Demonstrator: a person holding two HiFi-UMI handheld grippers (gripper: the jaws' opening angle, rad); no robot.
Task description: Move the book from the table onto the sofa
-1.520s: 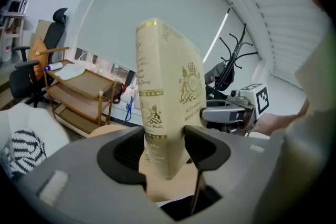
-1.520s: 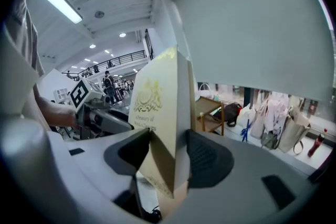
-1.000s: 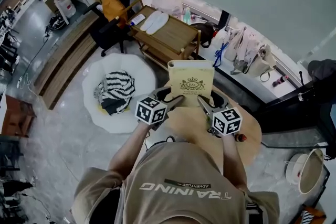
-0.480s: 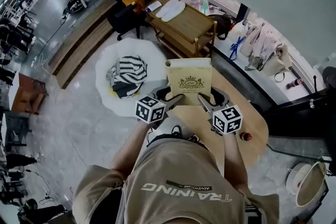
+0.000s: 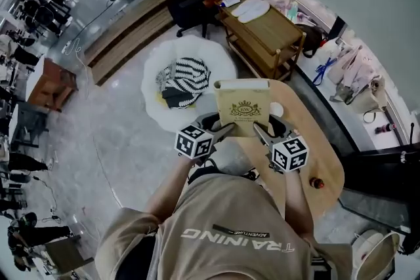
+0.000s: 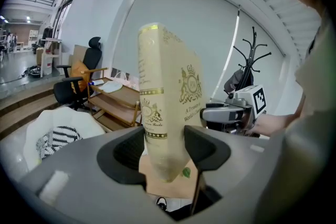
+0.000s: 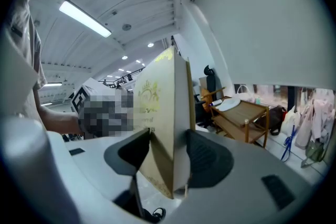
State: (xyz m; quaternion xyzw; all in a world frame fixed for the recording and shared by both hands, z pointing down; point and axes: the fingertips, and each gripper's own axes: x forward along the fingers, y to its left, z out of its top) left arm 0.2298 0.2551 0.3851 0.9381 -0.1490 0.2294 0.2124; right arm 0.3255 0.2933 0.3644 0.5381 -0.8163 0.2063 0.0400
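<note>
Wooden desk (image 5: 319, 164) lies below; book (image 5: 242, 108) hangs upright over its near edge, left tool (image 5: 222, 130) and right tool (image 5: 260, 132) each clamped on a lower corner. Equal squeeze and matched pace should stop it twisting on the way to the white round seat (image 5: 190, 46), likely the sofa.

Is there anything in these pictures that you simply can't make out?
- The book title: too small in the head view, and partly behind a jaw in the left gripper view.
- The book's lower corners, head view: covered by the left gripper and right gripper.
- Small dark red thing on the table: too small to name.
- Right gripper view: a mosaic patch covers what is left of the book.
</note>
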